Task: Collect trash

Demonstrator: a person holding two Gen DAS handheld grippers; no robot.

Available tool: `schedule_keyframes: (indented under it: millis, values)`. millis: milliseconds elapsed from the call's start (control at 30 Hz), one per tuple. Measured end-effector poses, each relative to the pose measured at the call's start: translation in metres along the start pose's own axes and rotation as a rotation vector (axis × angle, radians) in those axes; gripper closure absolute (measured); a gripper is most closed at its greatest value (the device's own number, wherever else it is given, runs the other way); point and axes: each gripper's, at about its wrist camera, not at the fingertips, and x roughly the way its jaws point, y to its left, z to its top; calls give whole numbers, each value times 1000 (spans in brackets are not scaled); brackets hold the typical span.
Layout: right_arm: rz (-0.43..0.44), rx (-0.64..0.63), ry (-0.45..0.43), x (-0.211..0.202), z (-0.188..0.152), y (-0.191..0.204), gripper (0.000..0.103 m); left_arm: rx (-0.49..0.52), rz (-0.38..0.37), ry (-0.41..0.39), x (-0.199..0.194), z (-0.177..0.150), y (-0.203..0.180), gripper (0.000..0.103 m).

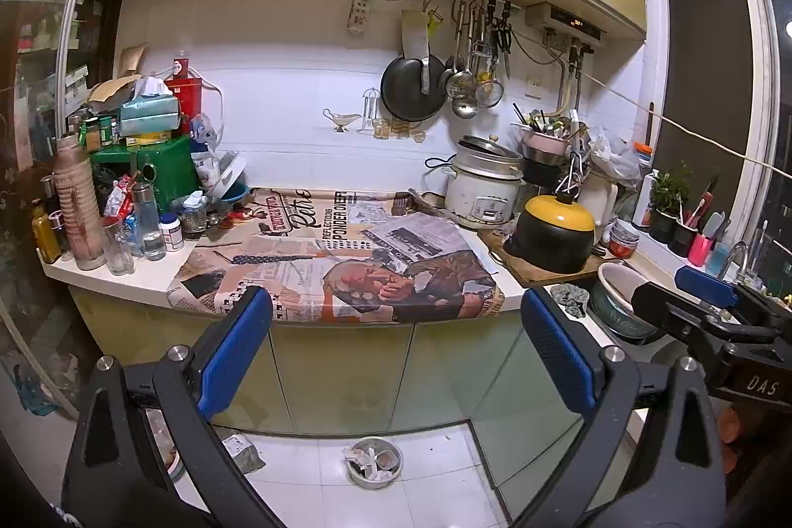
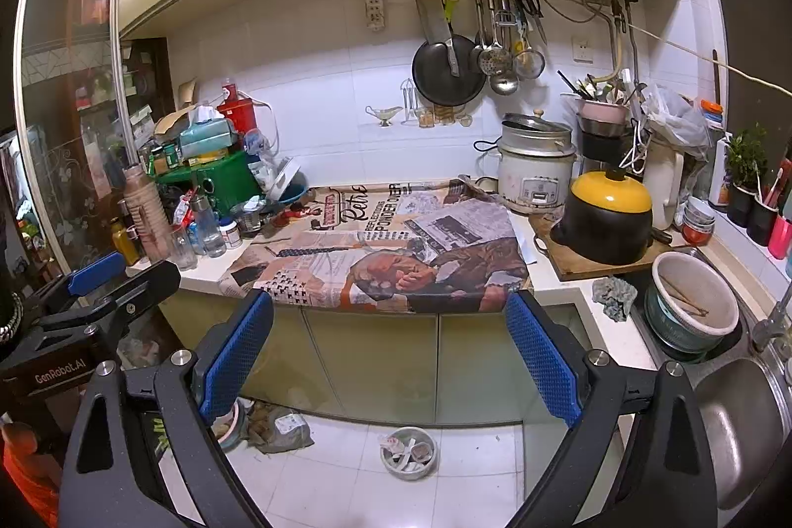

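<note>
A small metal bowl (image 1: 373,461) (image 2: 410,453) holding paper scraps and bits of waste sits on the white tiled floor in front of the cabinets. Left of it lies a crumpled grey bag (image 1: 242,454) (image 2: 284,429). My left gripper (image 1: 396,350) hangs open in front of the counter, well above the bowl, with nothing between its blue pads. My right gripper (image 2: 391,355) is open too and empty, at about the same height. Each gripper shows at the edge of the other's view: the right gripper (image 1: 683,300) and the left gripper (image 2: 123,275).
A newspaper-print cloth (image 1: 346,261) covers the counter's middle. Bottles, jars and a green box (image 1: 163,171) crowd its left end. A rice cooker (image 1: 482,194), a yellow-lidded black pot (image 1: 554,238) and a sink (image 2: 732,419) with a basin (image 2: 693,300) are on the right.
</note>
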Motion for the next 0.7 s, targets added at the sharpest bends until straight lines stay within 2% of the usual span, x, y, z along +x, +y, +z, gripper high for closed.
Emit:
schedule_keyframes:
  millis: [700]
  values:
    - [-2, 8, 2, 0, 1, 11, 9, 13, -34, -3, 6, 3, 3, 2]
